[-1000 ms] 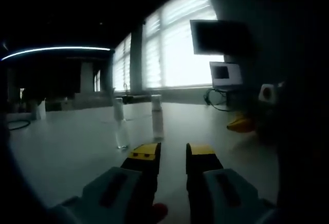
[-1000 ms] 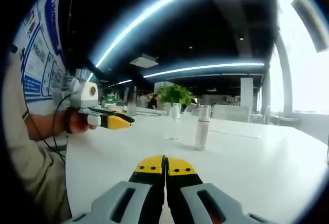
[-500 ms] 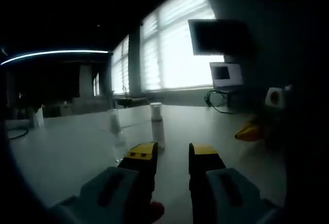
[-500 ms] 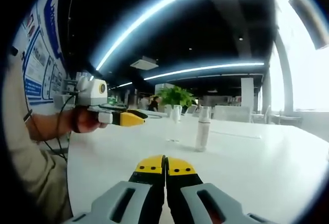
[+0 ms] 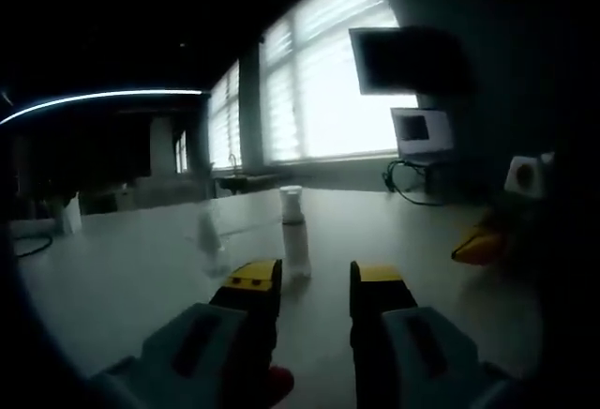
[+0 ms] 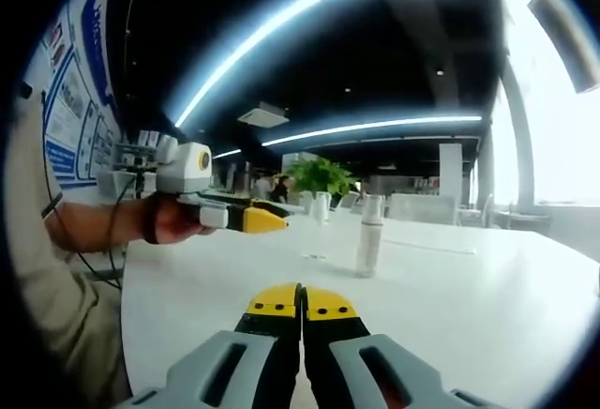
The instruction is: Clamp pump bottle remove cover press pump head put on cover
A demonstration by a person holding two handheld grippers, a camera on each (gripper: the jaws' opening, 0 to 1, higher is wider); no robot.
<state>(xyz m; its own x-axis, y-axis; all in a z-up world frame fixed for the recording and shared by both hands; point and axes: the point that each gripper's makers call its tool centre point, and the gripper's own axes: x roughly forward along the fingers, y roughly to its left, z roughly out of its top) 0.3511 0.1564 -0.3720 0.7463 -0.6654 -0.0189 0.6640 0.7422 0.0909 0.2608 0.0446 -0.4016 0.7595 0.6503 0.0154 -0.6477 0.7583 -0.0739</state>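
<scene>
Plainly, we see the pump bottle (image 5: 294, 231) standing upright on the white bench (image 5: 122, 278), a pale slim bottle with its cover on; we can read no label or brand on it, and its contents cannot be told. In the left gripper view it stands just beyond the yellow tips of the left gripper (image 5: 310, 279), whose jaws are spread apart with nothing between them. Beside the bottle to its left stands a clear, blurred second bottle (image 5: 208, 240), apart from it. In the right gripper view the pump bottle (image 6: 369, 234) sits out on the bench (image 6: 487, 306) well ahead of the right gripper (image 6: 301, 300), whose yellow-tipped jaws are pressed together on nothing. The clear bottle (image 6: 320, 226) stands near it on the left.

We also see the left gripper (image 6: 267, 220) entering from the left in the right gripper view, held by a hand (image 6: 173, 226) above the bench. Compared with half a second ago it has come further toward the bottles, and in the left gripper view the pump bottle now lies closer to the gap between the jaws.

A wall poster (image 6: 70, 99) with blue print hangs at the left; its writing is too small to read. Farther off are a green plant (image 6: 322, 173), bright windows (image 5: 323, 81), a dark screen (image 5: 403, 57) and a laptop (image 5: 420, 130).
</scene>
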